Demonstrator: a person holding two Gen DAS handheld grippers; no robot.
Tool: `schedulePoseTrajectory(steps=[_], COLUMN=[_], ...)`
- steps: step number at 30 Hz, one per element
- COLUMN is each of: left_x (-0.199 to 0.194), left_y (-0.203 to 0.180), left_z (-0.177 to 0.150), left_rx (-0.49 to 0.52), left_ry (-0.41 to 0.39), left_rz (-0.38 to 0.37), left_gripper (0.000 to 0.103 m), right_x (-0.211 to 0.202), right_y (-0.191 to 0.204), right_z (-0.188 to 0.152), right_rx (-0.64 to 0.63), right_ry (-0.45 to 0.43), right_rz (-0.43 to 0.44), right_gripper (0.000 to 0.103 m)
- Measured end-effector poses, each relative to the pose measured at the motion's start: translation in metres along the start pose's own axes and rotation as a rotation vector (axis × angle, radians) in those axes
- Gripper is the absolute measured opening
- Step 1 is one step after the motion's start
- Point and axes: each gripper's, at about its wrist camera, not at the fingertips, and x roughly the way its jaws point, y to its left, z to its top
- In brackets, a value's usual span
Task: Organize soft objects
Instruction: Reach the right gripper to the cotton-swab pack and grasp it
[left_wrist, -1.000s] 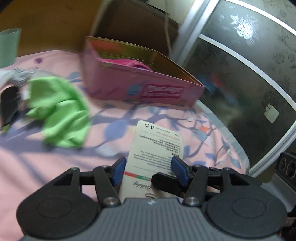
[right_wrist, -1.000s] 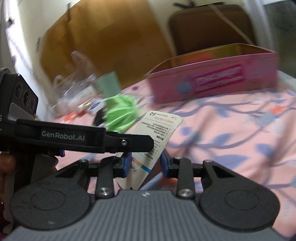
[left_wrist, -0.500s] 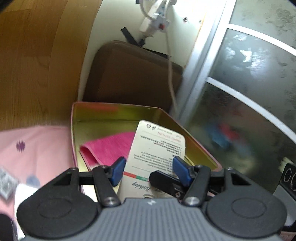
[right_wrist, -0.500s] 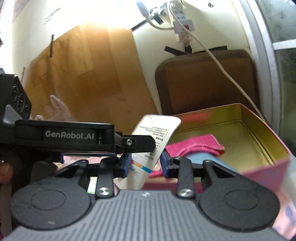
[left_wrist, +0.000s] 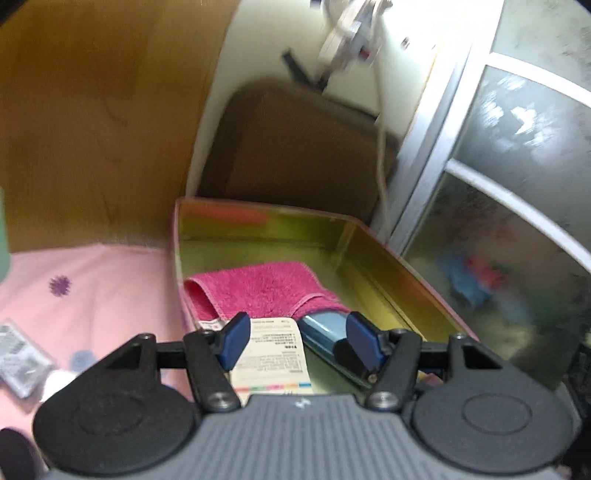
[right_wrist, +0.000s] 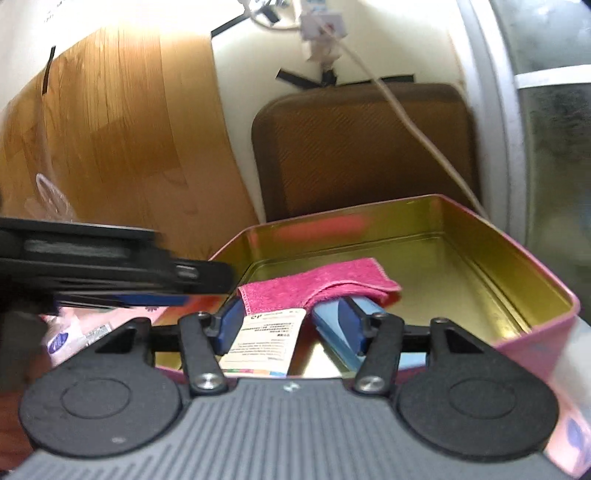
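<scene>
Right wrist view: the right gripper (right_wrist: 291, 325) opens its jaws, releasing a white packet (right_wrist: 264, 341) into the pink tin (right_wrist: 532, 273). The left gripper (left_wrist: 295, 341) stands open too. Next, judging by this, both withdraw for another soft item.

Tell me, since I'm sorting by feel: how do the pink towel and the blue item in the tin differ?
The pink towel looks fluffy and folded; the blue item looks smooth and flat. The towel lies partly over the blue item, farther back in the tin. Both rest inside the tin.
</scene>
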Motion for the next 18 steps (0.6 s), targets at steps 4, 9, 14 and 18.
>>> schedulePoseTrajectory(steps=[4, 9, 14, 18], left_x=[-0.064, -0.121, -0.160, -0.181], left_y=[0.022, 0.079, 0.153, 0.202], left_z=[-0.027, -0.078, -0.100, -0.103], left_rx=[-0.019, -0.055, -0.130, -0.137], left_ry=[-0.037, -0.001, 0.013, -0.046], left_rz=[-0.003, 0.146, 0.401, 0.643], left_gripper=[0.060, 0.060, 0.060, 0.060], right_x=[-0.032, -0.065, -0.051, -0.022], right_y=[0.010, 0.058, 0.129, 0.178], right_z=[-0.007, -0.029, -0.050, -0.058], right_rx=[0.051, -0.022, -0.171, -0.154], right_ry=[-0.040, -0.036, 0.104, 0.237], right_rz=[0.059, 0.223, 0.353, 0.461], right_gripper=[0.060, 0.061, 0.061, 0.060])
